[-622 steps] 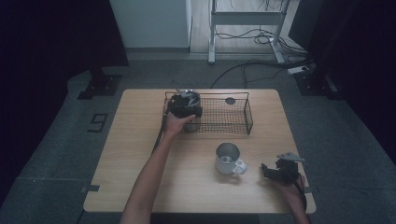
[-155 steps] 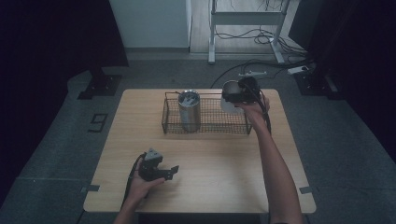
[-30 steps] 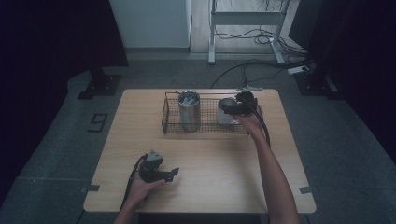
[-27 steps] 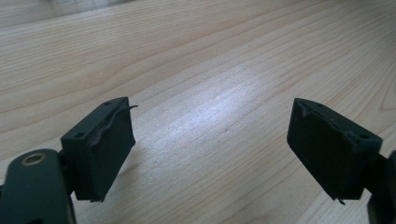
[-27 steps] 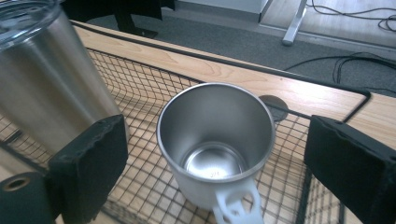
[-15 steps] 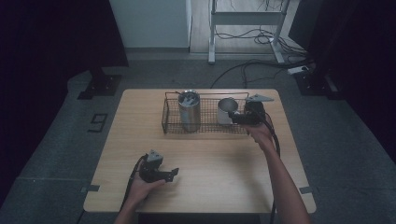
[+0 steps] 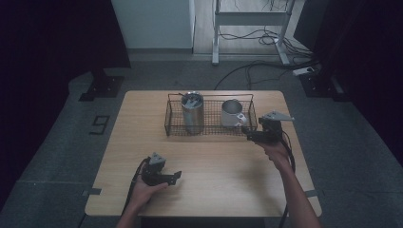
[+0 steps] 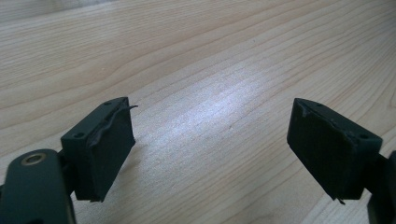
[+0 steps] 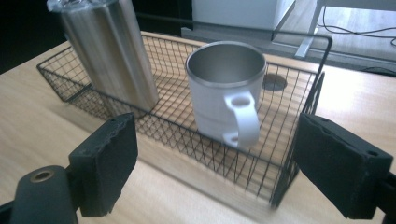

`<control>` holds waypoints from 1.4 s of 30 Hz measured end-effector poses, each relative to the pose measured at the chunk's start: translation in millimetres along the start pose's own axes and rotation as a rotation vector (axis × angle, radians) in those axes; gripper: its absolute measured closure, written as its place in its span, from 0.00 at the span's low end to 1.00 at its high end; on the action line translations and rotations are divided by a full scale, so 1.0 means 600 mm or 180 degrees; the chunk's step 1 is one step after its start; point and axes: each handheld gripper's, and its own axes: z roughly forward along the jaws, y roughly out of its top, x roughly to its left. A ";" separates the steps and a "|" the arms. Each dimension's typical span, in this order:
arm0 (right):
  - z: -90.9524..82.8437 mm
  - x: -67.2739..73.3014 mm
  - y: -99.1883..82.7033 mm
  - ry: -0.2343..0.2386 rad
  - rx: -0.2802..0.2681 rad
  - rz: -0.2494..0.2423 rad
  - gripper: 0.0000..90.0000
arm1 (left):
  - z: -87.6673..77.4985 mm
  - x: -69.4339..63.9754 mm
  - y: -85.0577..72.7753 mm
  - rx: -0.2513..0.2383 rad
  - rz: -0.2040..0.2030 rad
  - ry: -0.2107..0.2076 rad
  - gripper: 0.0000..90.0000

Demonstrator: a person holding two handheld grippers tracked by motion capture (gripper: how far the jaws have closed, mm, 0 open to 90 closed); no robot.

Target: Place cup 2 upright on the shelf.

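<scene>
A white mug (image 7: 233, 113) with a steel inside stands upright in the right half of a black wire basket (image 7: 211, 133), and a steel tumbler (image 7: 192, 111) stands in its left half. My right gripper (image 7: 246, 131) hovers just outside the basket's front right corner. In the right gripper view its jaws have just been closing and stand apart with nothing between them. Beyond the right gripper (image 9: 215, 158) the mug (image 9: 224, 88) turns its handle toward me, with the tumbler (image 9: 112, 56) to its left. My left gripper (image 7: 177, 175) rests low over the table's near left. In the left gripper view my left gripper (image 8: 210, 149) shows jaws apart over bare wood.
The basket (image 9: 65, 88) sits at the far middle of the wooden table (image 7: 223, 166). A dark round hole (image 9: 274, 82) marks the tabletop behind the basket. Cables and a metal stand leg (image 7: 216, 42) lie on the floor beyond the table.
My right gripper has drawn back out of the basket toward its front right corner, leaving the mug standing inside. The left hand has not moved.
</scene>
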 end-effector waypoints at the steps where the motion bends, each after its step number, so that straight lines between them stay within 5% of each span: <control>1: -0.004 0.000 -0.005 0.0005 0.0003 0.0012 0.15 | 0.000 0.000 0.000 0.0003 0.0005 0.0002 0.16; 26: -0.042 0.009 -0.143 -0.0008 0.0298 0.0121 0.17 | 0.006 -0.002 -0.004 0.0068 0.0025 0.0018 0.16; 31: -0.032 0.016 -0.159 -0.0015 0.0400 0.0060 0.17 | 0.007 -0.003 -0.005 0.0086 0.0029 0.0029 0.16; 42: -0.023 0.024 -0.175 0.0023 0.0344 0.0143 0.16 | 0.011 -0.001 -0.007 0.0112 0.0016 0.0056 0.16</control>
